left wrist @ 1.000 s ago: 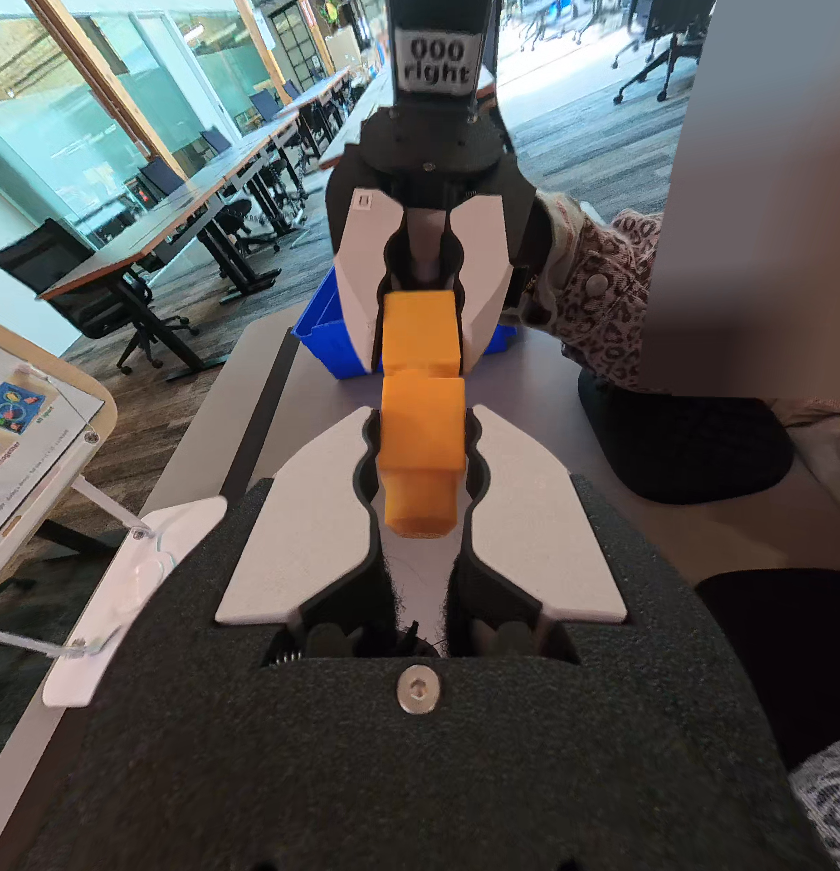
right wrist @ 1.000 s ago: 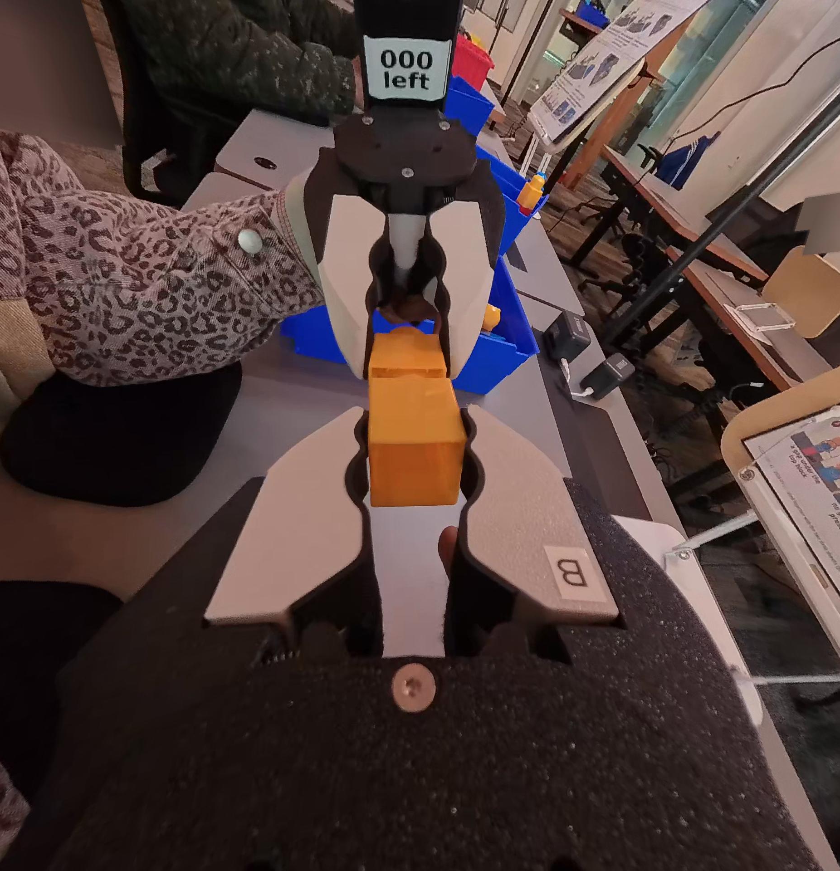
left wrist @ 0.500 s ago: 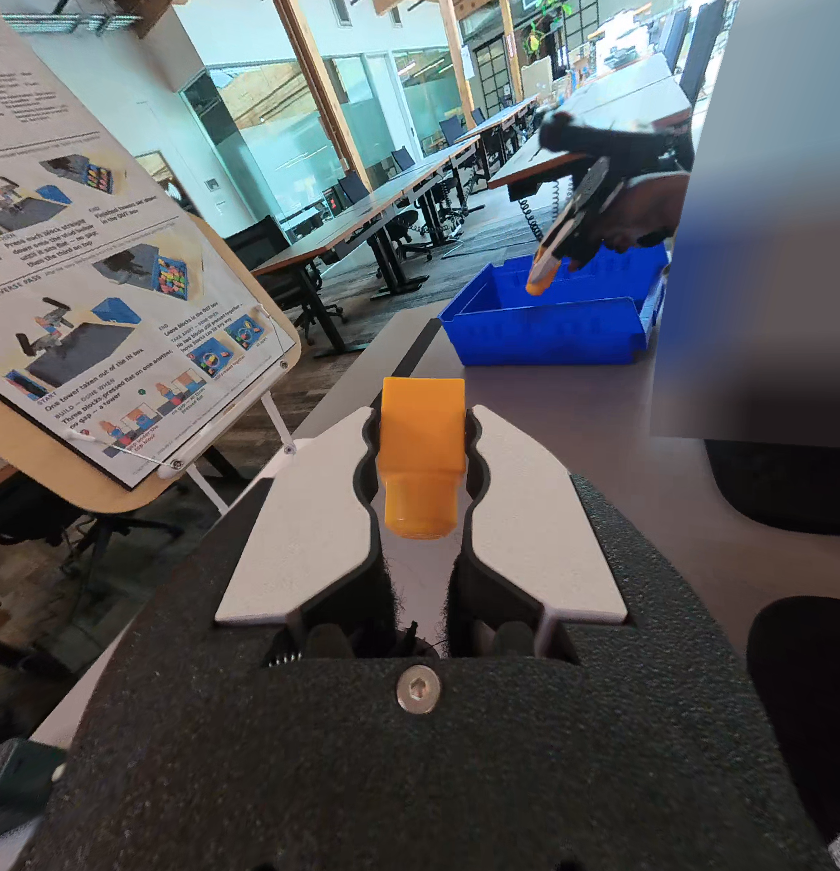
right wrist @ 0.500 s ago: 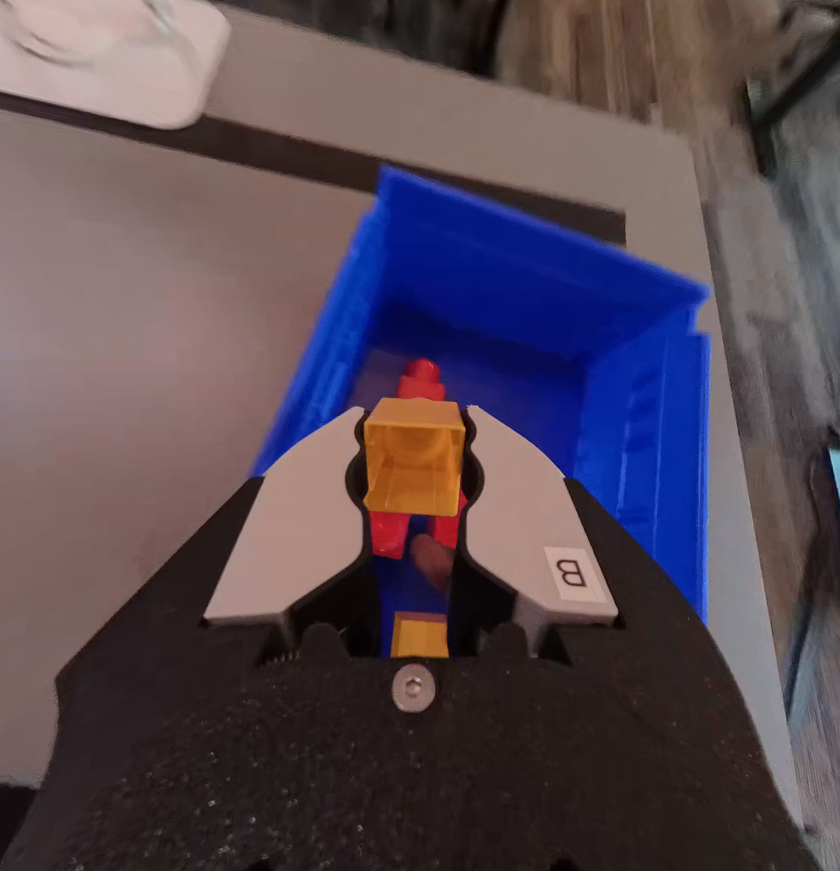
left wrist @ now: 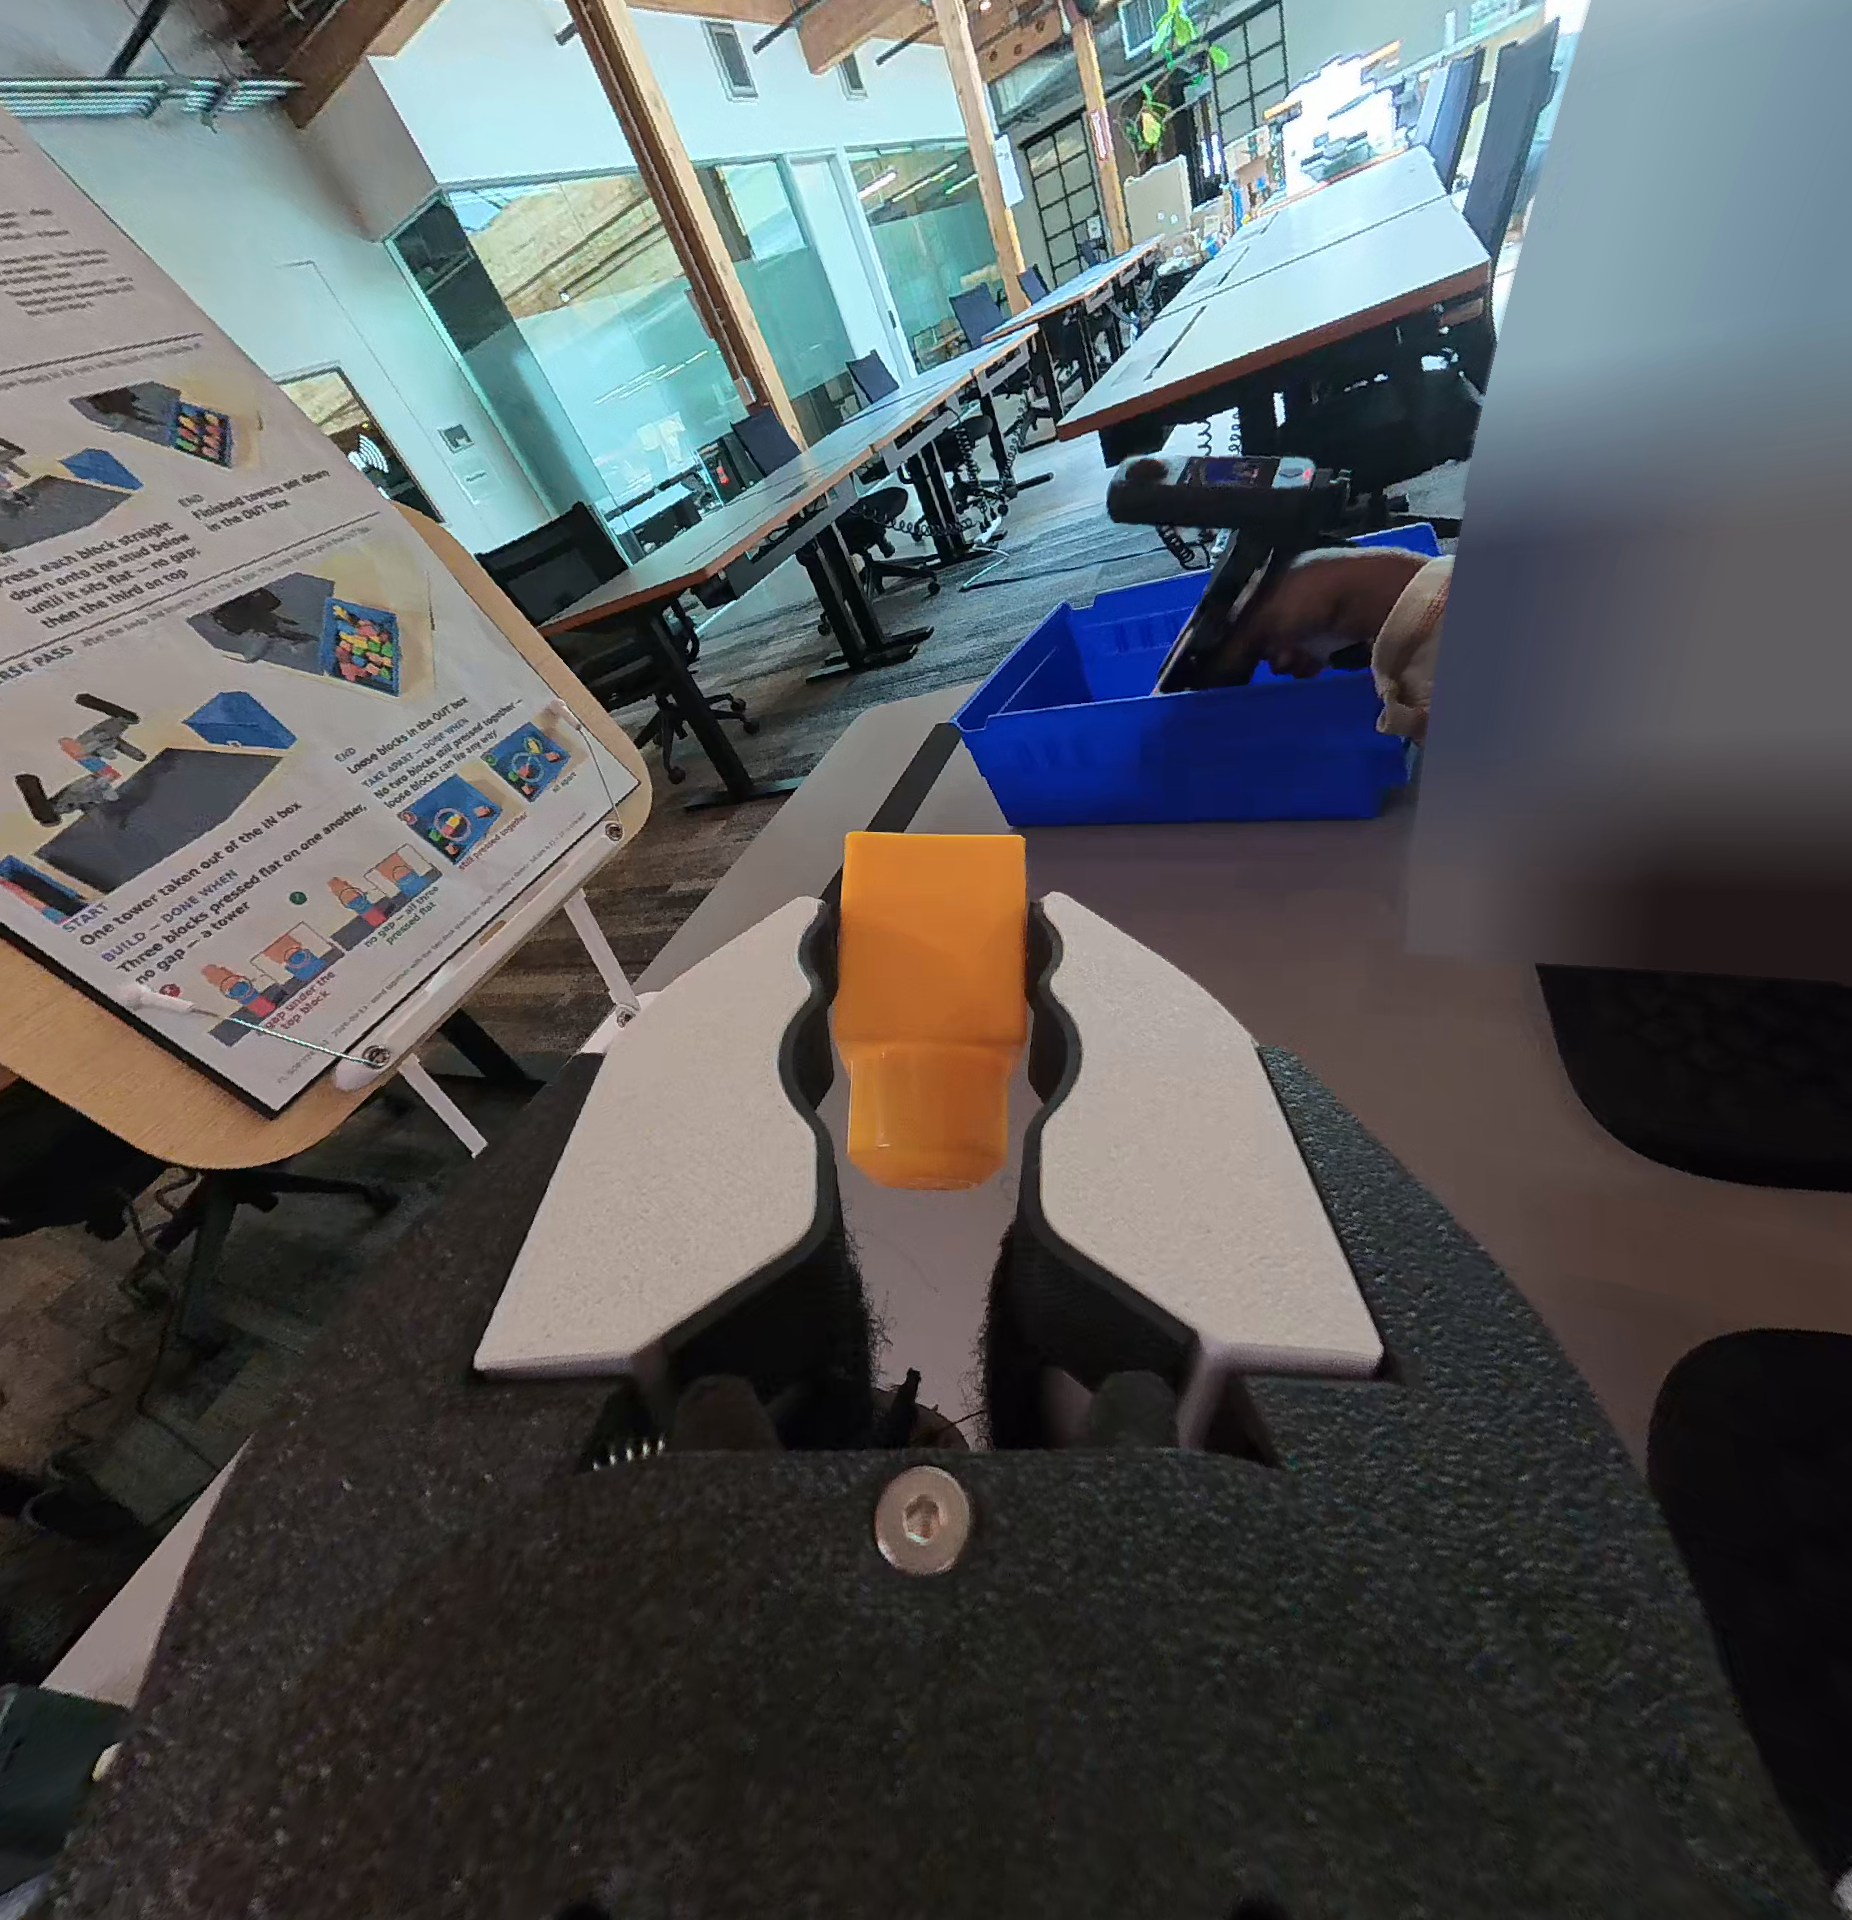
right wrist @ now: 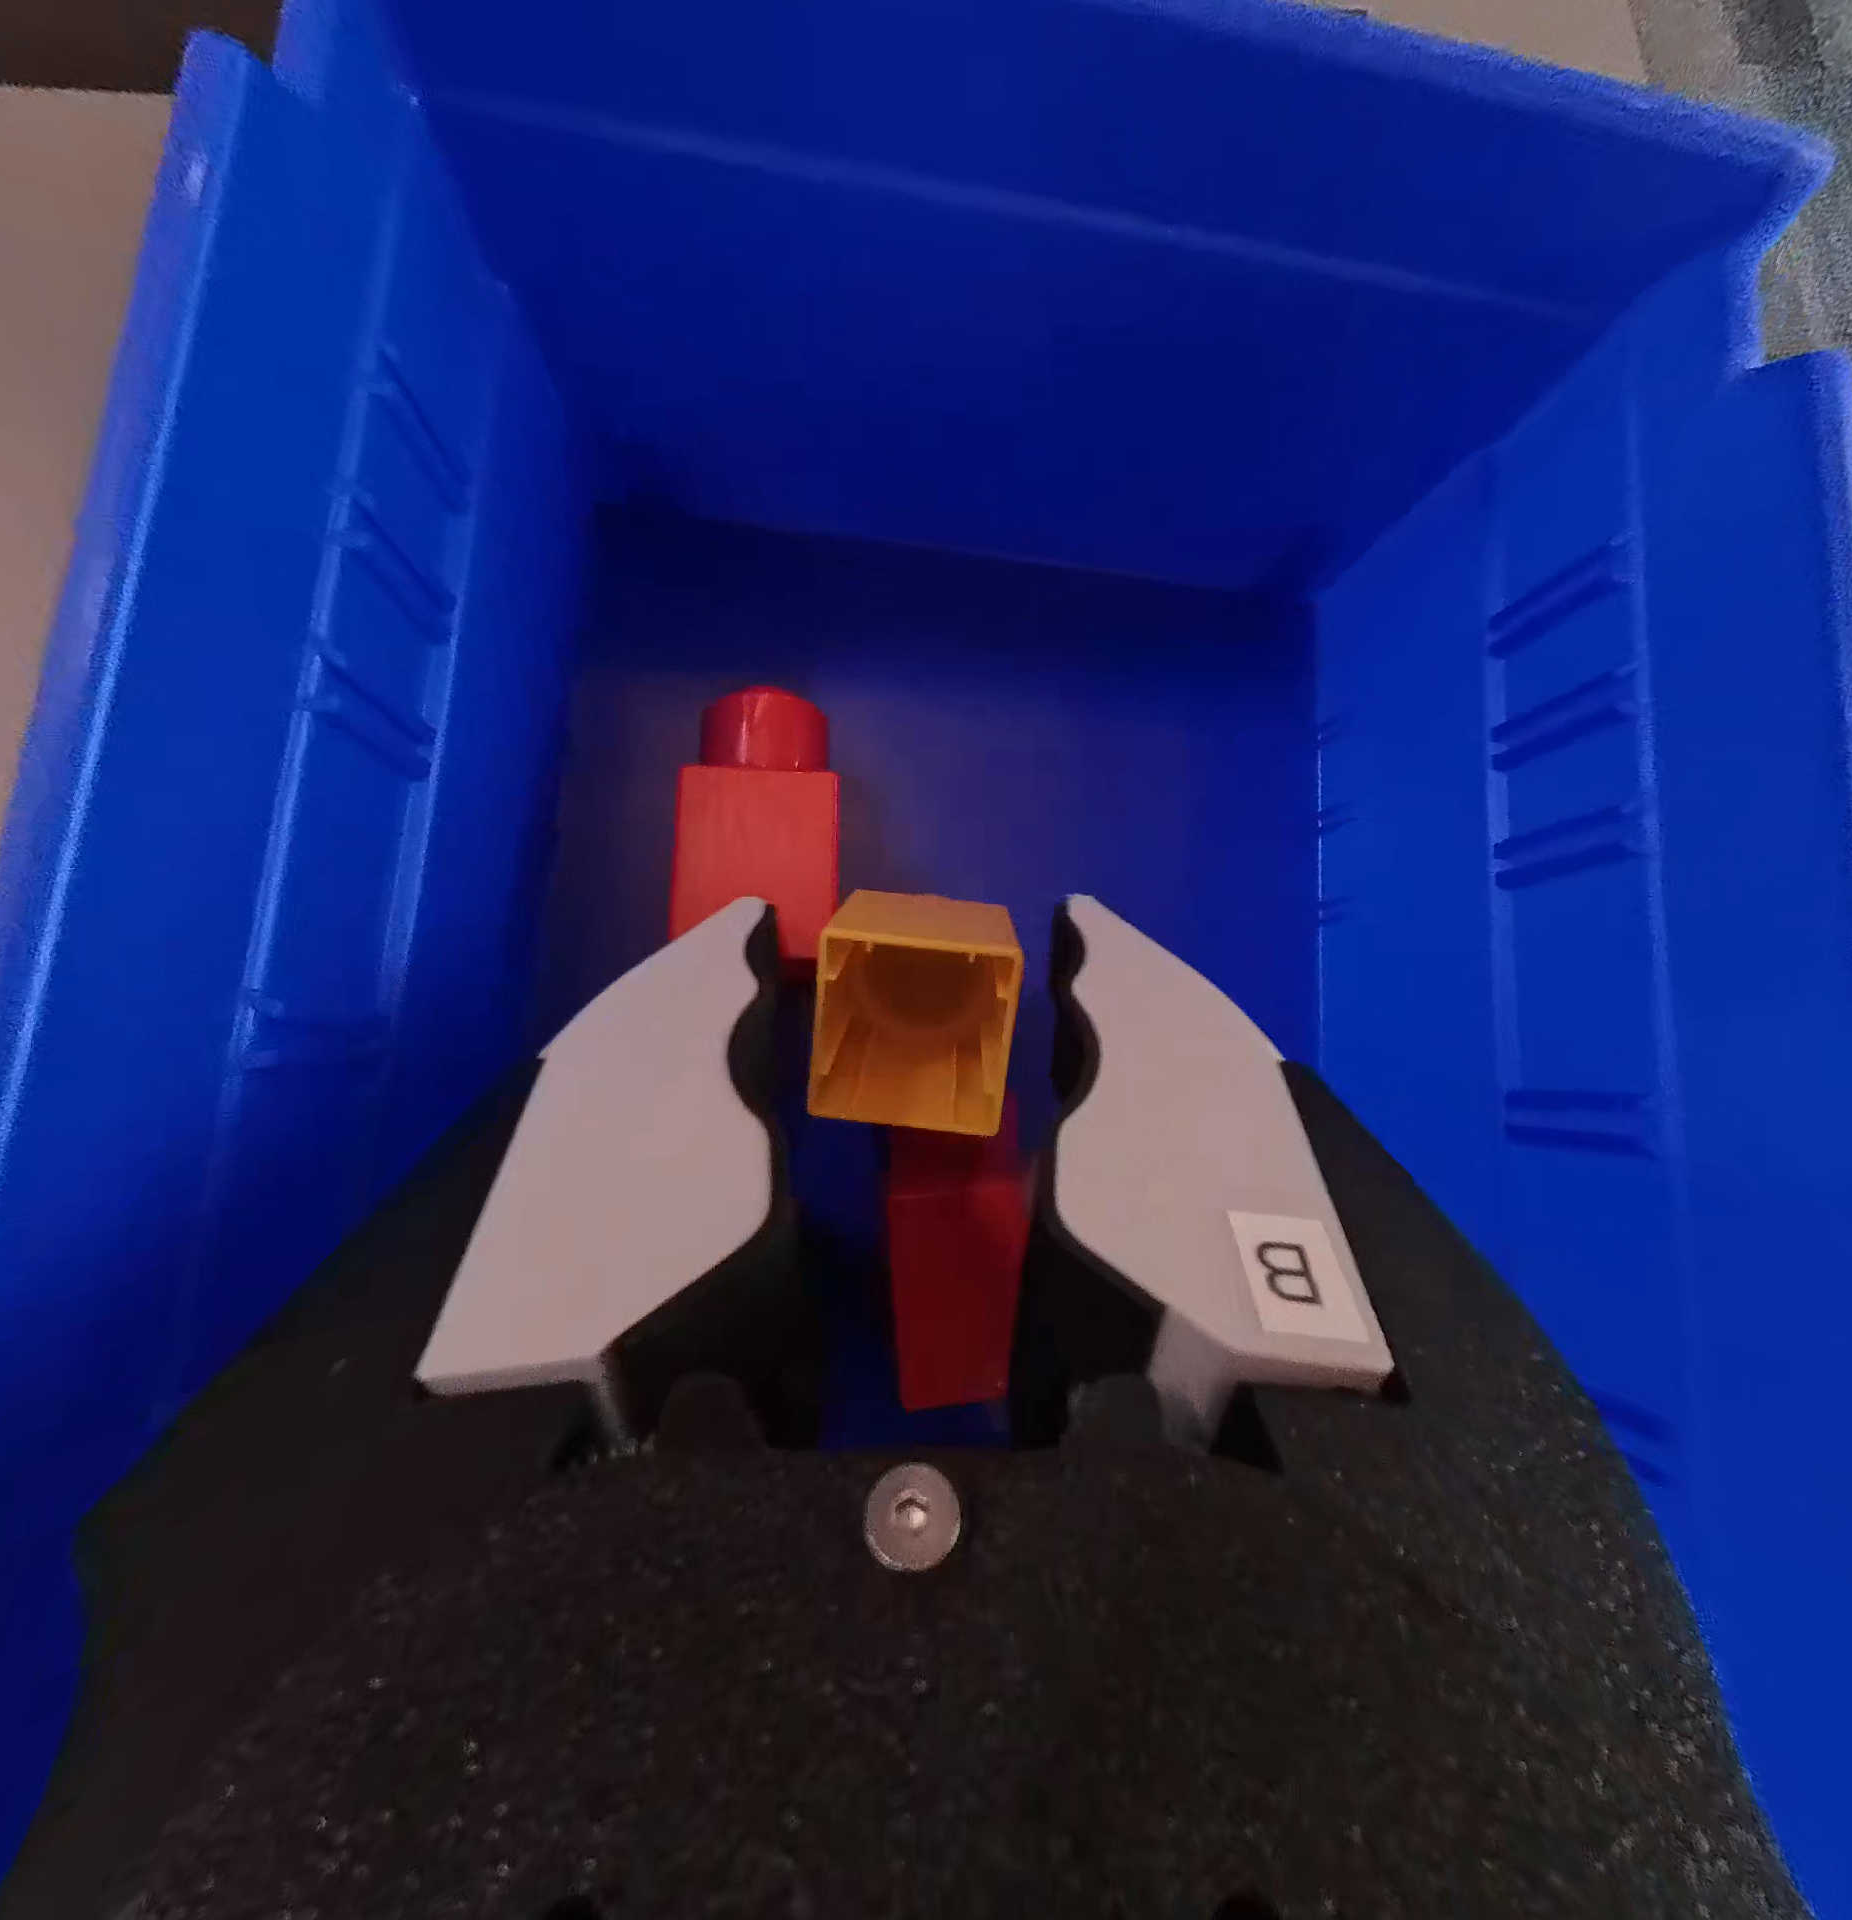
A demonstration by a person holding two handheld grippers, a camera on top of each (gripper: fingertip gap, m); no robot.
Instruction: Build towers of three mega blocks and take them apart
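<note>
My right gripper (right wrist: 909,1023) hangs inside the blue bin (right wrist: 1587,644), jaws parted, orange block (right wrist: 914,1023) freed to join the red blocks (right wrist: 756,831). My left gripper (left wrist: 927,987) clamps its own orange block (left wrist: 930,987) above the tabletop (left wrist: 1265,914), awaiting its turn.

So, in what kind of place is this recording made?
Most likely an open-plan office: long rows of desks with office chairs, glass partition walls, and an instruction board beside the grey work table holding a blue bin.
</note>
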